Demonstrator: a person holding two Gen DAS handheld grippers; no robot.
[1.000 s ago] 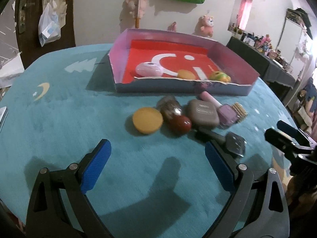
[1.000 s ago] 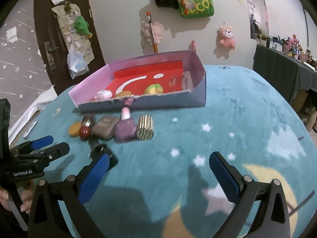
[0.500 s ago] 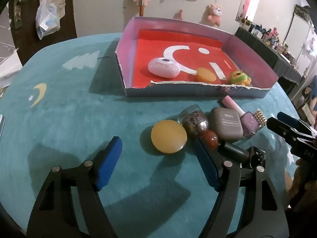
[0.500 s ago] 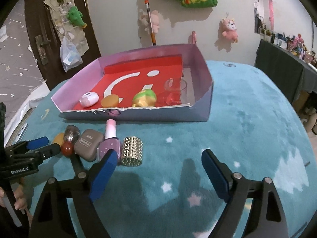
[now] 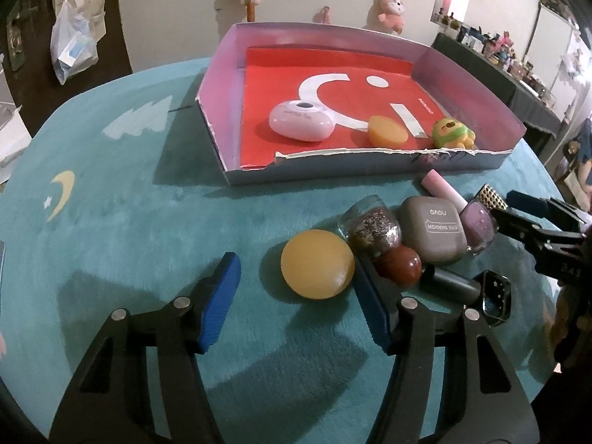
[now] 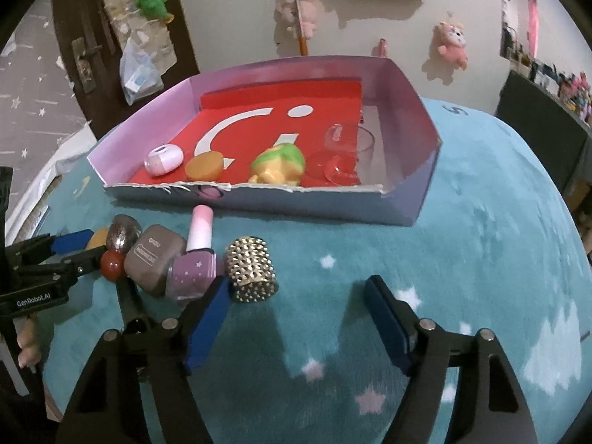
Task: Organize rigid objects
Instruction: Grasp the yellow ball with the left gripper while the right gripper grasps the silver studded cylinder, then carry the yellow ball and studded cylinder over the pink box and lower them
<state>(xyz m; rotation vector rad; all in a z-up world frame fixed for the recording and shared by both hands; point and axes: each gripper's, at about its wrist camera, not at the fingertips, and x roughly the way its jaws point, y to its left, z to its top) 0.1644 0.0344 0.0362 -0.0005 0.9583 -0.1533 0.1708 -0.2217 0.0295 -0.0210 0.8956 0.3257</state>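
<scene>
Left tongs (image 5: 296, 288): closing around yellow disc (image 5: 317, 263), not yet touching.
Right tongs (image 6: 296, 310): narrowing, empty, beside studded cylinder (image 6: 252, 273).

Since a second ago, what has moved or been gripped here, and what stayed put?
Both grippers came forward toward the row in front of the box, jaws closing. The left gripper now brackets the yellow disc; the right gripper is just short of the gold studded cylinder. Neither pads press yet. The row and the items in the box stayed put.
</scene>
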